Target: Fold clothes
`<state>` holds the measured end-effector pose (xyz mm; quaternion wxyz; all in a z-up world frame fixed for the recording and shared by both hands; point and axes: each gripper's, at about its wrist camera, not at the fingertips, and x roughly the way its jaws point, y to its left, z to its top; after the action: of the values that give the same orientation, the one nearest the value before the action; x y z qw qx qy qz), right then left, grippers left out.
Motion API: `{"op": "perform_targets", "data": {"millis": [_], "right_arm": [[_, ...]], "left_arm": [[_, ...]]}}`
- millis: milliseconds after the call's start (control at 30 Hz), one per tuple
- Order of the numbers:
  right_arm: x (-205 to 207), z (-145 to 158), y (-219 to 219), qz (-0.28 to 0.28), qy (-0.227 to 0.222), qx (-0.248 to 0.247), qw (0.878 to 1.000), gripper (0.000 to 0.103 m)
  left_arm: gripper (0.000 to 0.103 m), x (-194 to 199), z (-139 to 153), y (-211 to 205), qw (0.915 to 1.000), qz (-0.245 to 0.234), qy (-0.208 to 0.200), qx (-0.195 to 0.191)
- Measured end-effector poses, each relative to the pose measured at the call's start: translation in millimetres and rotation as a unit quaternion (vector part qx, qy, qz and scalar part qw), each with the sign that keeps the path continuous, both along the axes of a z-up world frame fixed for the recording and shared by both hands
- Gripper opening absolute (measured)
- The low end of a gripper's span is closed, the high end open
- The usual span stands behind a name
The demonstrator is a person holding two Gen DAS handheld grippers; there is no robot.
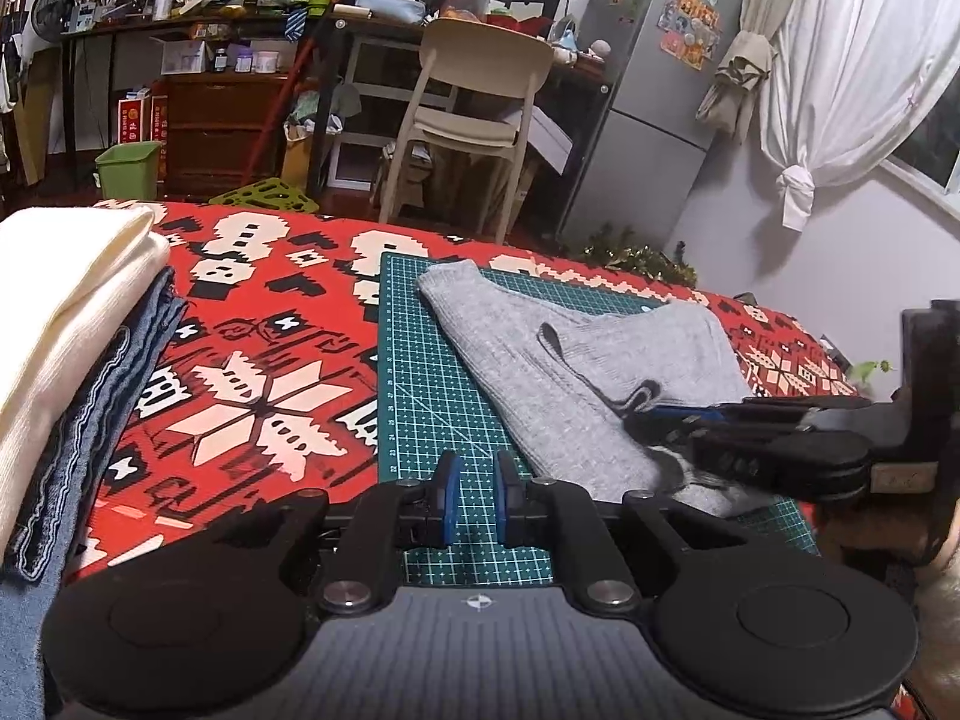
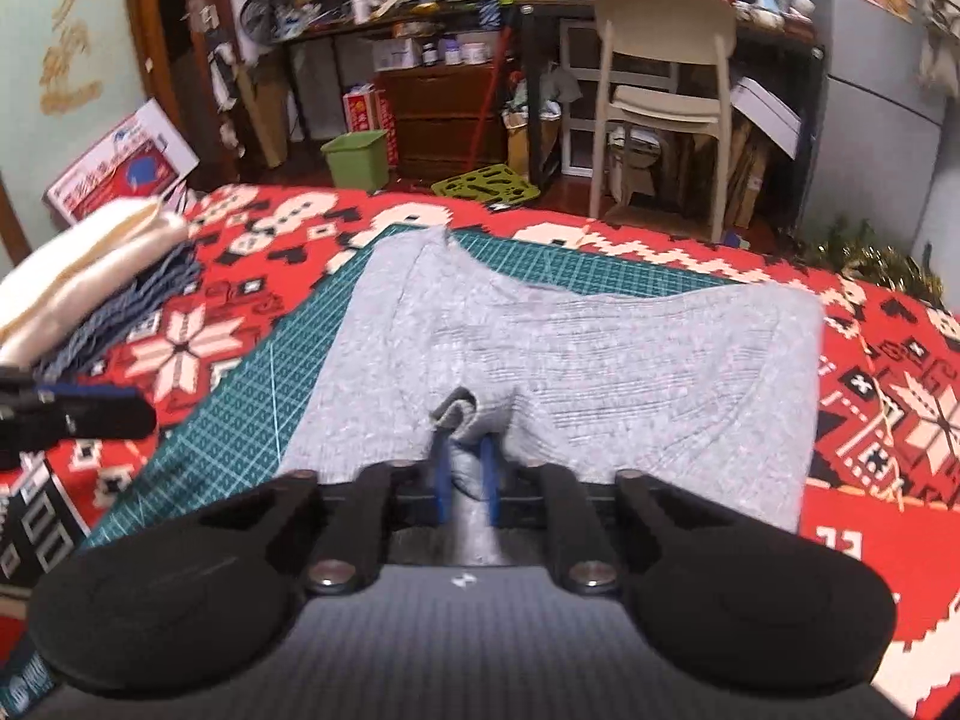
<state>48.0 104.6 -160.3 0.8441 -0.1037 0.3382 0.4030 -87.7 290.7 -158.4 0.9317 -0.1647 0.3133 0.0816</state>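
A grey knitted sweater (image 2: 540,348) lies partly folded on a green cutting mat (image 1: 432,372), which sits on a red blanket (image 1: 252,360) patterned with white and black shapes; in the right wrist view the sweater fills the centre of the frame, and in the left wrist view it runs from the centre toward the lower right. The right gripper (image 2: 465,450) is clamped on a bunched fold of the sweater, with grey cloth pinched between its blue fingers (image 2: 441,468) at the lower centre of its own view. In the left wrist view the same gripper enters from the right edge, its tips buried in the fabric. The left gripper (image 1: 477,468) sits at the lower centre of its view with its blue fingers (image 1: 450,486) apart, a narrow gap between them showing bare mat and no cloth. Its tips hang over the near part of the mat, just beside the sweater's left edge. At the left edge of both views lies a stack of folded clothes: a cream garment (image 1: 66,312) on top of blue denim (image 1: 90,420). Beyond the blanket, in the upper middle of both frames, stands a pale chair (image 1: 474,108), with a green bin (image 1: 127,169) on the floor at upper left and a grey fridge (image 1: 648,78) at upper right.
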Motion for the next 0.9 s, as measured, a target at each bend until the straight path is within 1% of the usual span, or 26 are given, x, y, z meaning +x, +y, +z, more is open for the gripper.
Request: {"op": "perform_targets", "data": {"millis": [67,200,267,333,400,500,533,600,633,667,700,733,767,900], "right_arm": [[-5.1,8.8,-5.4,0.011,-0.009,0.0,1.0,0.007],[-23.7,25.4,-11.8,0.06,-0.042,-0.024,0.997,0.007],[-28.9,26.2,-12.4,0.078,-0.044,-0.037,0.995,0.007],[-30.6,22.8,-12.2,0.084,-0.037,-0.047,0.995,0.008],[-32.6,19.9,-13.8,0.081,-0.035,-0.05,0.995,0.009],[-35.4,21.3,-20.0,0.069,-0.033,-0.037,0.996,0.009],[-36.2,21.7,-21.5,0.064,-0.032,-0.033,0.997,0.009],[-37.5,20.2,-23.4,0.057,-0.032,-0.031,0.997,0.01],[-38.4,19.3,-24.2,0.053,-0.033,-0.031,0.998,0.011],[-38.5,18.0,-24.7,0.05,-0.032,-0.03,0.998,0.013],[-38.3,16.4,-25.1,0.047,-0.03,-0.029,0.998,0.015],[-37.8,14.4,-25.1,0.043,-0.028,-0.028,0.998,0.019],[-37.3,12.1,-25.0,0.04,-0.027,-0.027,0.998,0.021],[-33.0,8.4,-25.2,0.032,-0.019,-0.019,0.999,0.02]], "left_arm": [[0.01,-0.7,-0.1,1.1,1.0,0.001,0.0,-0.001],[0.01,-0.5,1.2,2.7,1.0,0.003,-0.005,-0.002],[0.01,0.8,2.6,2.5,1.0,0.002,-0.008,-0.004],[0.01,5.2,5.2,1.4,0.9999,-0.001,-0.012,-0.005],[0.01,12.3,8.7,-0.6,0.9998,-0.009,-0.017,0.0],[0.011,30.7,13.7,-4.7,0.9992,-0.03,-0.022,0.012],[0.014,39.1,14.1,-6.0,0.999,-0.036,-0.021,0.014],[0.019,57.3,14.6,-8.2,0.9985,-0.047,-0.022,0.015],[0.019,66.2,14.8,-9.1,0.9983,-0.051,-0.022,0.016],[0.019,74.8,14.9,-10.0,0.9981,-0.055,-0.023,0.017],[0.021,82.9,14.2,-10.5,0.9979,-0.058,-0.023,0.017],[0.026,90.8,12.6,-10.5,0.9978,-0.061,-0.022,0.016],[0.027,98.3,11.0,-10.2,0.9977,-0.063,-0.021,0.014],[0.028,128.7,0.7,-5.7,0.9978,-0.065,-0.011,0.003]]}}
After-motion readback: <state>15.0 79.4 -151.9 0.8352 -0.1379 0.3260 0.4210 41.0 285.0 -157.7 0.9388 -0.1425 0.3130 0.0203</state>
